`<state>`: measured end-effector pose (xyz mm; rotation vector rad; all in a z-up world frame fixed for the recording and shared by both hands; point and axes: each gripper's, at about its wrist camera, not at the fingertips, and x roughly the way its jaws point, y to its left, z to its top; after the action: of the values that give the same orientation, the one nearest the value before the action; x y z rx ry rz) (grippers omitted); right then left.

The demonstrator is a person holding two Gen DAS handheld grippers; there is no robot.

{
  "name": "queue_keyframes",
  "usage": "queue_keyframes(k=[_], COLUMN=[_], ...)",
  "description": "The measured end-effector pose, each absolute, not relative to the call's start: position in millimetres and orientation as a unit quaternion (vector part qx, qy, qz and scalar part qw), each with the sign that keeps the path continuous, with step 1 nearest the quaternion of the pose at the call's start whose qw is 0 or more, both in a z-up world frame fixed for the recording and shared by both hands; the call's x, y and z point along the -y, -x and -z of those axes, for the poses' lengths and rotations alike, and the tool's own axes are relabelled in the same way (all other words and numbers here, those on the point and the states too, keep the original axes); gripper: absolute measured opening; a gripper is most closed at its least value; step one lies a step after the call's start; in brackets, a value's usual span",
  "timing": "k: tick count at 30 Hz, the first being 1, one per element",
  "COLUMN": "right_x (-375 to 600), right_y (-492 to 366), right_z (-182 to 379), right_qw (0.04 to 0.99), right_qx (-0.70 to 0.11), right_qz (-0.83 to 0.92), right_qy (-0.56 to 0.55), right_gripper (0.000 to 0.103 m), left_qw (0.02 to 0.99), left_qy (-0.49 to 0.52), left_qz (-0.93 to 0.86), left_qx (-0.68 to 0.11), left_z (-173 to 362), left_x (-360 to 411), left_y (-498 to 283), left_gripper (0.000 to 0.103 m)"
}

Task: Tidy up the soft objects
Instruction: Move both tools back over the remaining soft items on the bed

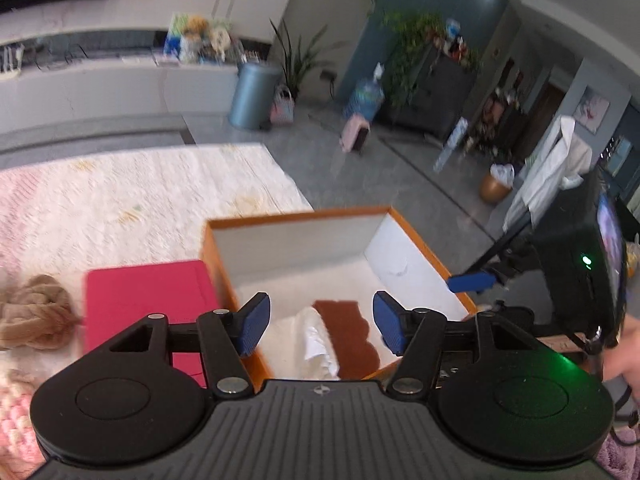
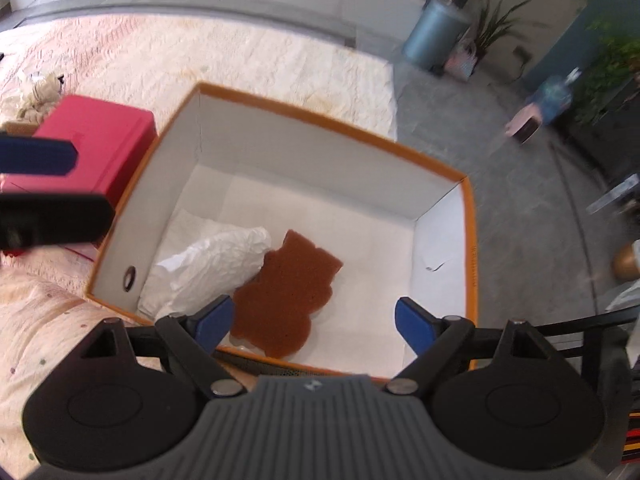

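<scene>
a: where are we in the tidy-up?

b: looks like between picks, i'd say. the box [image 2: 472,248] with the orange rim sits on the bed [image 2: 240,60], and a brown sponge [image 2: 288,300] and a crumpled white cloth [image 2: 216,264] already lie on its floor, touching each other.

a: and the claws?

b: the right claw [image 2: 314,326] hovers over the near edge of the box, spread wide and empty. the left claw [image 1: 320,326] is also wide and empty, above the same corner of the box.

a: what's left outside?

b: a tan knotted cloth [image 1: 34,316] lies on the bed, left of the red case [image 1: 144,300] that sits against the box. something pink and knitted [image 1: 16,412] shows at the left edge too.

a: next move?

b: my guess is the left claw swings over to the tan cloth, closes on a thick fold, and carries it to the box. loose fabric could trail or snag on the rim.

a: any labels to read?

b: none i can make out.
</scene>
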<state>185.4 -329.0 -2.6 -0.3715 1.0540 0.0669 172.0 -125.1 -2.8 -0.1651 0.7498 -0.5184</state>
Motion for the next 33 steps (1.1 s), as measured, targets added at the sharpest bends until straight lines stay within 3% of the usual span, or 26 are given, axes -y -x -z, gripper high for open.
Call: queue_keyframes(k=[12,23,33], right_x=[275,180,125], right_y=[-116,-81,-70], right_z=[-11,15,55], right_qw=[0.925,0.929,0.922], right_qx=[-0.379,-0.353,-0.366], right_qz=[-0.04,-0.093,-0.124], right_qy=[-0.002,-0.051,0.018], right_gripper=[0.086,0.086,0.079], left_qw=[0.95,0.941,0.914], left_qy=[0.07,0.081,0.078], left_qz=[0.138,0.062,0.02], left_qx=[-0.271,-0.322,-0.397], left_z=[-11,20,61], left_x=[56,-21,-72], left_y=[-106,-73,-54], left_gripper=[0.07,0.069,0.06])
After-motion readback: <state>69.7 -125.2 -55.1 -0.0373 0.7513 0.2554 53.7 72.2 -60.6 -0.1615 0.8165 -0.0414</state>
